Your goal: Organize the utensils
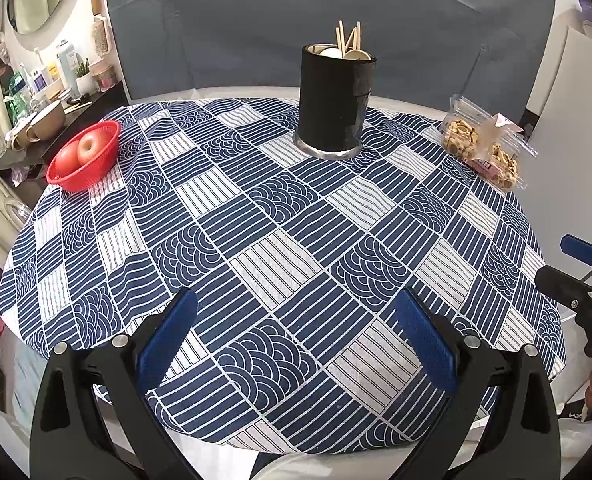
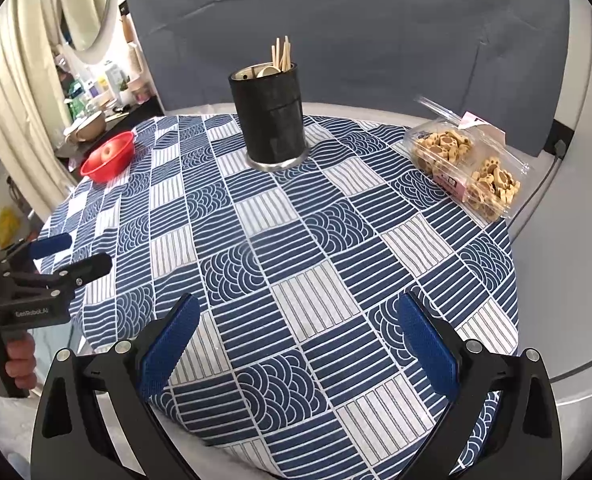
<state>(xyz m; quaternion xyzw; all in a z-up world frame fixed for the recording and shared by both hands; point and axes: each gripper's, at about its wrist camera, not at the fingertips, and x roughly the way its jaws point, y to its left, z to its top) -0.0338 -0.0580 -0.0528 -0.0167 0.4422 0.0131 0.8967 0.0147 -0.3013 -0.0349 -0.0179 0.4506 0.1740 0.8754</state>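
A black cylindrical utensil holder stands upright at the far middle of the table, on a metal base. Wooden chopsticks and pale spoon handles stick out of its top. My left gripper is open over the near edge of the table, nothing between its blue pads. My right gripper is open too, also near the front edge and holding nothing. Each gripper shows at the side of the other's view: the right gripper, the left gripper.
A blue and white patterned cloth covers the round table. A red basket with apples sits at the far left. A clear box of biscuits lies at the far right. A grey backdrop stands behind.
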